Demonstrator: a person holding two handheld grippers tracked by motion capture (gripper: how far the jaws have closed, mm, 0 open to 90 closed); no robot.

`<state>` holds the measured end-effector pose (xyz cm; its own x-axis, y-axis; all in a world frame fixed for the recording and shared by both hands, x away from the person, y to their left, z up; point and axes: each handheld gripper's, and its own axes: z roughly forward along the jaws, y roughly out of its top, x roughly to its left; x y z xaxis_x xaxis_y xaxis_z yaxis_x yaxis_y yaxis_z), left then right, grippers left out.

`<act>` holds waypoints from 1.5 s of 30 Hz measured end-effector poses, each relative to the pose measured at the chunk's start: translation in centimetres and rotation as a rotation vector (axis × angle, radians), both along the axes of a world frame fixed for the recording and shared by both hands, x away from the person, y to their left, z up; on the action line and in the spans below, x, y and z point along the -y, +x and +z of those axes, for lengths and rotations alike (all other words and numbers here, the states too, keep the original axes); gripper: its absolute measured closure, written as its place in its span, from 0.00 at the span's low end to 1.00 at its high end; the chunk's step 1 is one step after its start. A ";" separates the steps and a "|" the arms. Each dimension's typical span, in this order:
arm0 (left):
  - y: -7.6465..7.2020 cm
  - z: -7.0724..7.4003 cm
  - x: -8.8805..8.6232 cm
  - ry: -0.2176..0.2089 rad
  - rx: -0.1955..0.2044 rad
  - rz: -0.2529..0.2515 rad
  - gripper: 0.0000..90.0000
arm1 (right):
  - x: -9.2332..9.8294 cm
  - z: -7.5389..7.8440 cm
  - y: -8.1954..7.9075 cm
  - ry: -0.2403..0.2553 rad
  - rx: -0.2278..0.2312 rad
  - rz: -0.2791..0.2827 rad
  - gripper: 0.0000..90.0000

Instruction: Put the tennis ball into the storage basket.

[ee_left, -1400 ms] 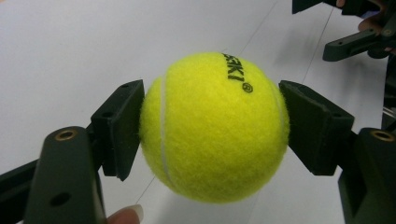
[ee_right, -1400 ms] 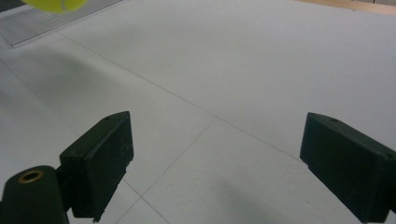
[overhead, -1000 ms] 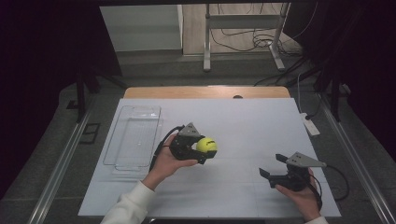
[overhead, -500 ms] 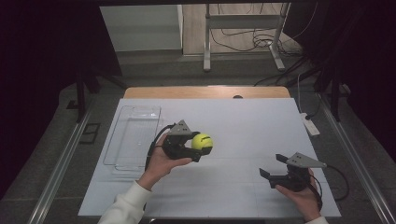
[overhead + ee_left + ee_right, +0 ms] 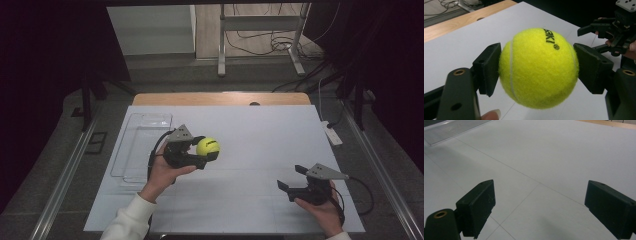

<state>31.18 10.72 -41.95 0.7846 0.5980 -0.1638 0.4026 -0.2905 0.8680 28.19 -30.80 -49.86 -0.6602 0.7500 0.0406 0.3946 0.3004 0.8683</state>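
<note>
Ball [image 5: 208, 146] pinched square between both pads of the left gripper [image 5: 202, 153], held up over the white table [image 5: 260, 135] just right of the clear tray [image 5: 142, 145]. Right gripper [image 5: 292, 178] waits spread apart and empty, near right. Best to keep that squeeze firm and level if it's headed leftward over the tray wall.

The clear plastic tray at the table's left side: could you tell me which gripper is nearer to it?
The left. The left gripper, shut on the yellow tennis ball, hangs just right of the clear plastic tray. The right gripper, open, sits far across the white table, near its right front corner.
</note>
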 end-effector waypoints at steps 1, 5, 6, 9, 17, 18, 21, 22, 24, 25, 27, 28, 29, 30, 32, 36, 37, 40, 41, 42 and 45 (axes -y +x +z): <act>0.0 0.1 -0.1 0.000 0.003 0.004 0.30 | 0.0 0.0 0.0 -0.001 0.000 0.000 0.11; -0.3 0.4 -0.5 -0.015 0.014 0.018 0.30 | -0.2 0.1 -0.1 -0.002 0.009 0.005 0.11; -0.3 0.4 -0.6 -0.023 0.014 0.021 0.31 | -0.2 0.1 0.0 0.000 0.008 0.006 0.11; -0.3 0.5 -0.7 -0.023 0.019 0.026 0.30 | -0.2 0.0 0.0 -0.001 0.004 0.006 0.11; -0.1 0.8 -0.8 -0.028 0.023 0.033 0.30 | -0.3 0.0 0.1 -0.005 0.007 0.007 0.11; -0.1 0.9 -0.8 -0.028 0.026 0.032 0.30 | -0.3 0.0 0.1 -0.005 0.007 0.007 0.11; 0.0 1.2 -0.9 -0.030 0.036 0.035 0.30 | -0.4 0.0 0.1 -0.002 0.007 0.007 0.11; 0.0 1.3 -0.9 -0.029 0.038 0.035 0.30 | -0.4 0.0 0.1 -0.001 0.007 0.007 0.11; 0.1 1.4 -1.0 -0.031 0.041 0.038 0.31 | -0.4 0.0 0.1 -0.005 0.008 0.005 0.11; 0.1 1.5 -1.2 -0.032 0.042 0.041 0.31 | -0.4 -0.1 0.1 -0.004 0.007 0.007 0.11; 0.3 1.6 -1.4 -0.028 0.041 0.046 0.30 | -0.5 -0.1 0.1 -0.004 0.003 0.006 0.11; 0.3 1.6 -1.5 -0.030 0.042 0.050 0.31 | -0.5 -0.1 0.1 -0.003 0.002 0.006 0.11; 0.3 1.6 -1.5 -0.030 0.042 0.050 0.30 | -0.5 -0.1 0.1 -0.003 0.002 0.007 0.11; 0.4 1.6 -1.5 -0.032 0.040 0.056 0.30 | -0.5 -0.1 0.1 -0.003 0.002 0.007 0.11; 0.6 1.7 -1.7 -0.033 0.041 0.061 0.30 | -0.6 -0.1 0.1 -0.006 0.005 0.006 0.11; 0.9 1.8 -2.0 -0.039 0.040 0.074 0.30 | -0.5 -0.1 0.1 -0.008 0.003 0.007 0.11; 1.2 1.9 -2.2 -0.039 0.040 0.082 0.30 | -0.5 -0.1 0.1 -0.007 0.003 0.006 0.11; 1.4 2.1 -2.4 -0.042 0.041 0.092 0.30 | -0.5 -0.1 0.1 -0.004 0.001 0.007 0.11; 1.5 2.2 -2.5 -0.044 0.042 0.096 0.30 | -0.5 -0.1 0.1 -0.004 0.001 0.007 0.11; 1.6 2.2 -2.7 -0.047 0.044 0.101 0.30 | -0.5 -0.1 0.1 -0.004 0.001 0.007 0.11; 1.8 2.5 -3.1 -0.048 0.048 0.117 0.30 | -0.5 -0.1 0.1 -0.004 0.002 0.007 0.11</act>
<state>33.03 13.82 -39.50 0.7178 0.6780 -0.1584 0.3887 -0.2015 0.8991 28.33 -30.30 -49.94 -0.6658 0.7452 0.0364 0.3910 0.3069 0.8677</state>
